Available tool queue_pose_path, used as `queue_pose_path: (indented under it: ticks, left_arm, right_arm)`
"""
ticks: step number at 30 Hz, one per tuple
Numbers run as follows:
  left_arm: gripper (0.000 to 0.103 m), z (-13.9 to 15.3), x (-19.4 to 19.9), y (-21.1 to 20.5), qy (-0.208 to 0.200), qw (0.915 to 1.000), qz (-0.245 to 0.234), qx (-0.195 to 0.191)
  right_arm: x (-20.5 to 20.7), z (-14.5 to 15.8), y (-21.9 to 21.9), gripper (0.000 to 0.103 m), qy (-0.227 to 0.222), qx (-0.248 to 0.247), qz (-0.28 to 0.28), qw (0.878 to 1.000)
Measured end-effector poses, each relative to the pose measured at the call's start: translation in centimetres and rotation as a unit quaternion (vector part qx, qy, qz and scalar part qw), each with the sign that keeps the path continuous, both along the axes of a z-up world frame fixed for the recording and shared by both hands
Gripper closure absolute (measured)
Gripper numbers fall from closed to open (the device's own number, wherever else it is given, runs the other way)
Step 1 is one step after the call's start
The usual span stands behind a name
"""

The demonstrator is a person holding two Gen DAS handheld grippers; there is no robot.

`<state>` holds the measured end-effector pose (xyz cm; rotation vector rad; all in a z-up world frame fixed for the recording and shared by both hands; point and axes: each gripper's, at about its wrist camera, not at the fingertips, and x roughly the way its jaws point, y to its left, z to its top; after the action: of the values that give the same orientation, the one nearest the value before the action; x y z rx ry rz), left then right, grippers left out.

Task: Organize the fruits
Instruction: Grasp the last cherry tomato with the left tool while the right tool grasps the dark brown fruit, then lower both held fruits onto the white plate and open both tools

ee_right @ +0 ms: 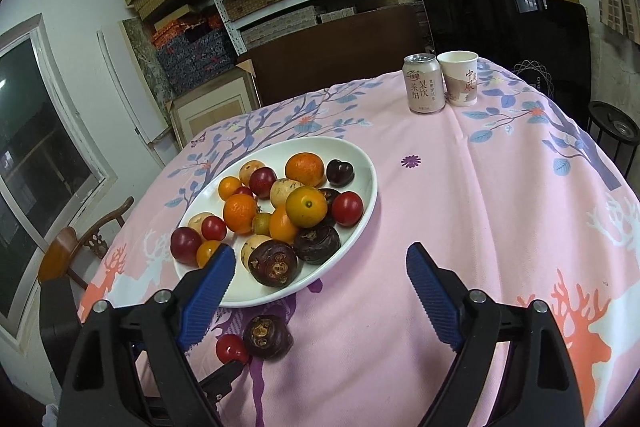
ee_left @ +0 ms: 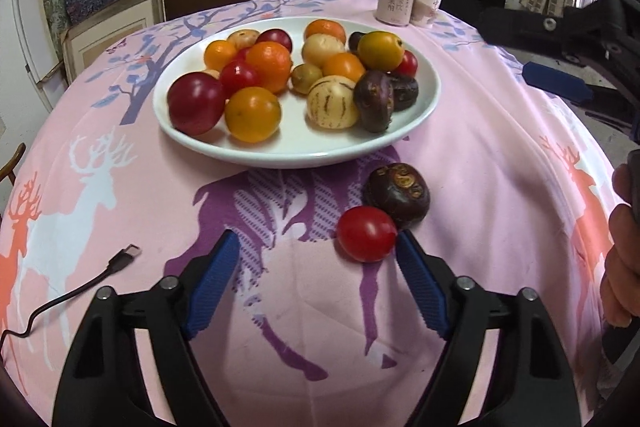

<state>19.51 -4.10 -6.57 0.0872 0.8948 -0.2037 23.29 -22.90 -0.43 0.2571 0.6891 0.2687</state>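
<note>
The left tongs (ee_left: pixel 318 247) gape wide over the counter (ee_left: pixel 500 155), gripping nothing; a red tomato (ee_left: pixel 366 234) lies just inside the right blue pad's tip, touching a dark purple fruit (ee_left: pixel 398 195) just beyond it. Farther ahead sits the white plate (ee_left: pixel 292 153) heaped with fruit. The right tongs (ee_right: pixel 320 263) are likewise spread wide and empty, the plate ahead to their left, a can (ee_right: pixel 423 83) and paper cup (ee_right: pixel 459 78) well beyond.
</note>
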Motion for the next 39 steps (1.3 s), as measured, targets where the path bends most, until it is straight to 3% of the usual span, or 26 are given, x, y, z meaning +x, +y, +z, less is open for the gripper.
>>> queue_pose_path:
  ticks: [9, 11, 16, 19, 23, 29, 32, 37, 39]
  left_arm:
    - [0.054, -0.6, 0.6, -1.2, 0.008, 0.9997, -0.024, 0.005]
    - [0.073, -0.6, 0.5, -1.2, 0.010, 0.9994, -0.032, -0.003]
    - [0.073, 0.2, 0.0, 0.2, -0.001, 1.0000, -0.007, -0.001]
    - [0.073, 1.3, 0.2, 2.6, -0.019, 0.9989, 0.039, -0.020]
    - [0.073, 1.5, 0.8, 4.5, -0.021, 0.9960, 0.086, -0.014]
    - [0.073, 1.4, 1.1, 4.7, -0.020, 0.9950, 0.097, -0.003]
    - [0.073, 1.4, 1.1, 4.7, -0.023, 0.9949, 0.098, 0.000]
    - [0.073, 1.6, 1.0, 4.8, -0.029, 0.9944, 0.101, 0.002]
    - [0.073, 1.6, 0.9, 4.7, -0.032, 0.9945, 0.100, 0.002]
  right_arm:
    - [0.4, -0.7, 0.1, 0.013, 0.015, -0.003, -0.003, 1.000]
    - [0.4, -0.8, 0.2, 0.013, 0.016, -0.007, -0.002, 1.000]
    - [0.4, -1.3, 1.1, 0.013, 0.024, -0.024, 0.012, 0.999]
    - [0.2, -1.8, 2.7, 0.013, 0.030, -0.062, 0.031, 0.997]
    - [-0.1, -3.1, 5.4, 0.013, 0.038, -0.124, 0.064, 0.989]
    - [-0.6, -5.0, 7.9, 0.014, 0.057, -0.172, 0.102, 0.978]
    - [-0.7, -5.5, 8.4, 0.026, 0.060, -0.181, 0.110, 0.975]
    - [-0.7, -5.9, 8.8, 0.058, 0.066, -0.178, 0.124, 0.974]
    - [-0.9, -6.1, 9.2, 0.063, 0.066, -0.186, 0.130, 0.972]
